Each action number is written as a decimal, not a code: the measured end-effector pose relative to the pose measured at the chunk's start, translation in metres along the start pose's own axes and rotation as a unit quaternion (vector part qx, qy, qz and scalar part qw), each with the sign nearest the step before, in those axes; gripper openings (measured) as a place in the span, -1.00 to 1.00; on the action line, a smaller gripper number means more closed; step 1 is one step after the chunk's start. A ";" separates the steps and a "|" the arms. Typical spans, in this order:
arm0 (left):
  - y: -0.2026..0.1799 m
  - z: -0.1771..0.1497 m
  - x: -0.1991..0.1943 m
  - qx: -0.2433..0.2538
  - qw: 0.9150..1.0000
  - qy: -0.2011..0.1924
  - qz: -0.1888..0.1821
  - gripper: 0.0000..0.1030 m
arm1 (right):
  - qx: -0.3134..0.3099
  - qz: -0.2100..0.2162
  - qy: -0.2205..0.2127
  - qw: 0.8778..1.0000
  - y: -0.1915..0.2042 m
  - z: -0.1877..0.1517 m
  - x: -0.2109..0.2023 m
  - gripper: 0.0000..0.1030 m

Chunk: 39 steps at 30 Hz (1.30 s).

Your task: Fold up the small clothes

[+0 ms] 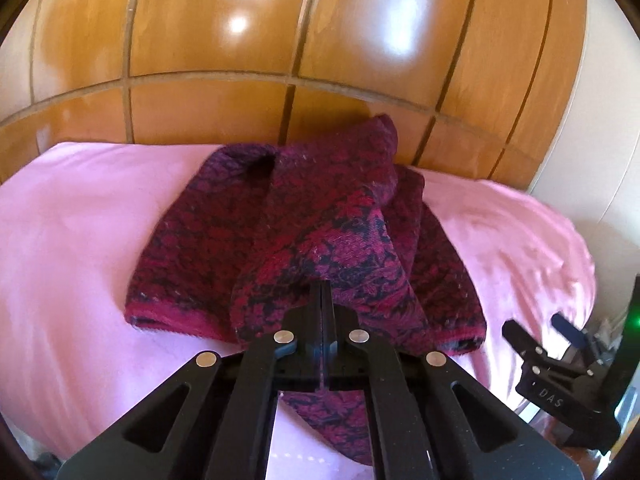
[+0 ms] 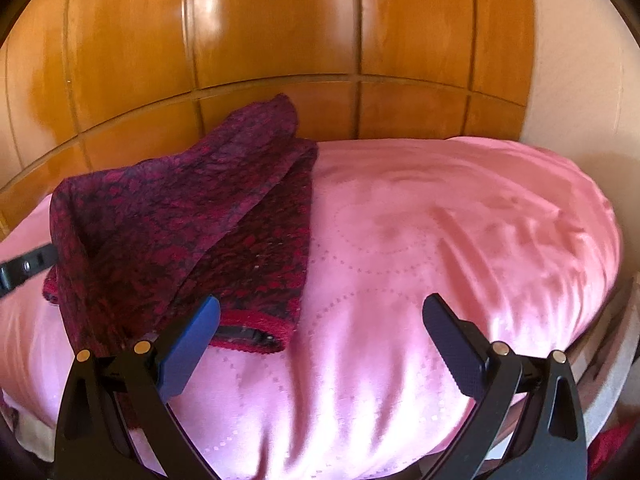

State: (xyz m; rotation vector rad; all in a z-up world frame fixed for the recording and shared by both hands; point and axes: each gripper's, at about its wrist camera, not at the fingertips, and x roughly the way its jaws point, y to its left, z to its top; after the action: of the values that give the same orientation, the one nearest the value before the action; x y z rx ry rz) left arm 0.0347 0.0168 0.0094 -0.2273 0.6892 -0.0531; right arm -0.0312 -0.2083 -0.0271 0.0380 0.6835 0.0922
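On the pink bed cover (image 1: 72,220), close to the wooden headboard (image 1: 208,80), lies the dark red and black patterned knit garment (image 1: 192,248). Its body rests flat with the red hem turned toward the cameras, while one flap of the same cloth is lifted off it and runs toward the left hand-held gripper (image 1: 322,296). That gripper's jaws are pressed together on the edge of the flap, so the cloth is pinched and hangs from it in a slack ridge across the garment's middle. In the right wrist view the raised flap drapes over the left part of the garment and the pinching tool shows only as a dark bar at the picture's left edge.

The right hand-held gripper (image 2: 320,344) stands wide apart, with nothing between its blue pads (image 2: 192,344); it hovers above the bare cover just beside the garment's near right corner, its left pad overlapping the hem in view, though contact cannot be told.

As a judgement, the fold is under way but unfinished: one part is lifted, not yet laid flat, and the garment is far from a neat compact shape. Laying the flap down, smoothing it and making further folds appear to remain.
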 end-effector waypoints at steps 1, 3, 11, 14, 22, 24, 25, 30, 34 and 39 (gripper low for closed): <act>0.007 0.004 -0.001 -0.009 1.000 -0.001 0.000 -1.00 | -0.002 0.009 0.000 1.000 0.000 0.001 0.000 0.91; 0.022 0.013 -0.004 -0.029 1.000 -0.006 0.000 -1.00 | -0.007 0.020 0.003 1.000 0.002 0.004 0.001 0.86; 0.100 0.072 0.001 -0.074 0.994 -0.046 0.072 -1.00 | 0.001 0.149 0.055 0.987 0.030 0.037 0.034 0.47; 0.131 0.094 0.016 -0.080 0.989 -0.046 0.113 -1.00 | 0.013 0.188 0.091 0.978 0.052 0.050 0.057 0.47; 0.225 0.133 0.069 -0.130 0.962 -0.007 0.238 -1.00 | -0.072 0.176 0.087 0.978 0.146 0.065 0.082 0.64; 0.224 0.129 0.060 -0.135 0.967 -0.020 0.215 -1.00 | -0.102 0.151 0.101 0.978 0.163 0.058 0.099 0.42; 0.223 0.126 0.055 -0.133 0.967 -0.029 0.215 -1.00 | -0.110 0.140 0.112 0.978 0.168 0.053 0.108 0.15; 0.192 0.093 0.029 -0.110 0.977 -0.062 0.174 0.16 | -0.094 0.169 0.107 0.975 0.150 0.051 0.098 -0.66; 0.162 0.060 0.021 -0.082 0.990 -0.053 0.102 0.18 | -0.056 0.197 0.081 0.976 0.108 0.076 0.077 -0.74; 0.160 0.026 0.050 -0.094 0.994 0.020 0.053 0.18 | -0.047 0.115 0.034 0.992 0.040 0.105 0.065 -0.81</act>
State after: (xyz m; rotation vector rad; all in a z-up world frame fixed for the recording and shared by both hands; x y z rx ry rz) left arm 0.0852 0.1713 -0.0383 -0.3704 0.7463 0.1098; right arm 0.0823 -0.1628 0.0160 0.0230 0.7411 0.3486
